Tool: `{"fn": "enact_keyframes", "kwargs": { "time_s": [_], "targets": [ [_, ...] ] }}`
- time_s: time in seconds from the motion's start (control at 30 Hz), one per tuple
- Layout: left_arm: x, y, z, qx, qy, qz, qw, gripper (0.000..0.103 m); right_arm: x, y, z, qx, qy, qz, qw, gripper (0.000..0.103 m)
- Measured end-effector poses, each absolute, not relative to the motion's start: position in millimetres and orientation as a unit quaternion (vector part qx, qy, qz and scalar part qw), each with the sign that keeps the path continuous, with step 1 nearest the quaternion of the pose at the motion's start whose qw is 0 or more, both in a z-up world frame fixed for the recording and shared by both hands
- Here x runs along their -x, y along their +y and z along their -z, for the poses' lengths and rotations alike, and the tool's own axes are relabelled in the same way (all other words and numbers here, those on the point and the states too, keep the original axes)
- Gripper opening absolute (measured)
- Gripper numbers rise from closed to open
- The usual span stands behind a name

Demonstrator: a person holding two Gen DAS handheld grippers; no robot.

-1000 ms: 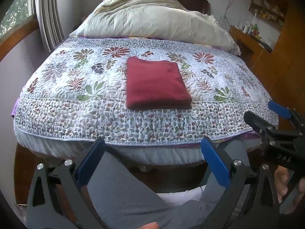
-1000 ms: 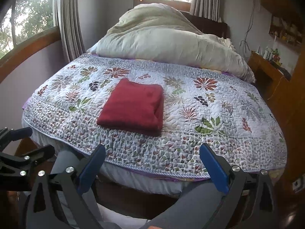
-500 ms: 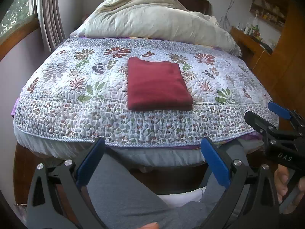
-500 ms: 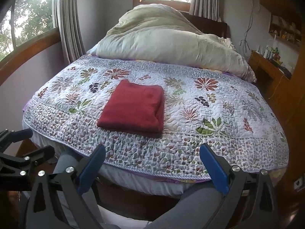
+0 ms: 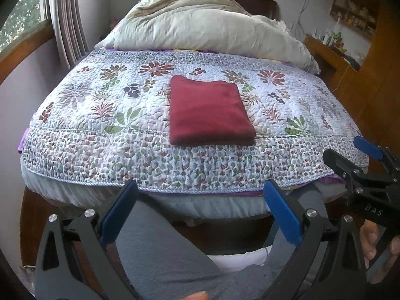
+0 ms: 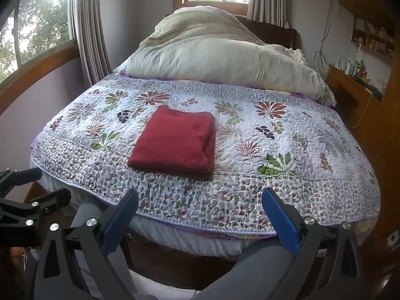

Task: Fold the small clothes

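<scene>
Cloth (image 5: 209,111): one, dark red, folded into a flat rectangle with stacked layers showing at its near edge. It lies on the quilt (image 5: 100,135), roughly mid-width of the bed and close to the near border band. Nothing touches it.

Quilt: one, white with a floral print, spread over the near part of the bed. Duvet (image 5: 200,22): one, pale, bunched in a heap at the far end, well apart from the cloth.

Left tongs (image 5: 200,210): two blue-padded fingers, spread wide, released and holding nothing, held below the near edge of the bed and off the quilt. Right tongs (image 6: 200,215): two blue-padded fingers, likewise spread and empty, also short of the bed edge. In the left view, the right tongs appear at the right margin with a hand (image 5: 375,240) gripping the handle. In the right view, the left tongs show at the left margin.

Curtains: two sets in the right view, one by the side window (image 6: 90,27), one by the far window. Gray-clad legs (image 5: 160,255) sit beneath both tongs.
</scene>
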State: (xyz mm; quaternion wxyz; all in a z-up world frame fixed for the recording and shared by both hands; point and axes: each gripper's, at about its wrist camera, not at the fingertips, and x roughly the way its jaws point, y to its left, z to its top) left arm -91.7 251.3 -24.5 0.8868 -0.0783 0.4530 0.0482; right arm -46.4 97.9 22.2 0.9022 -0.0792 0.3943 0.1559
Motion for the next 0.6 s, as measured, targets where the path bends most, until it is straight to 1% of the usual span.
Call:
{"fn": "enact_keyframes", "kwargs": {
  "time_s": [0.6],
  "targets": [
    [92.7, 251.7, 24.2, 0.079, 0.453, -0.062, 0.886, 0.100, 45.3, 101.9, -16.7, 0.082, 0.399, -0.161, 0.899, 0.099]
  ]
}}
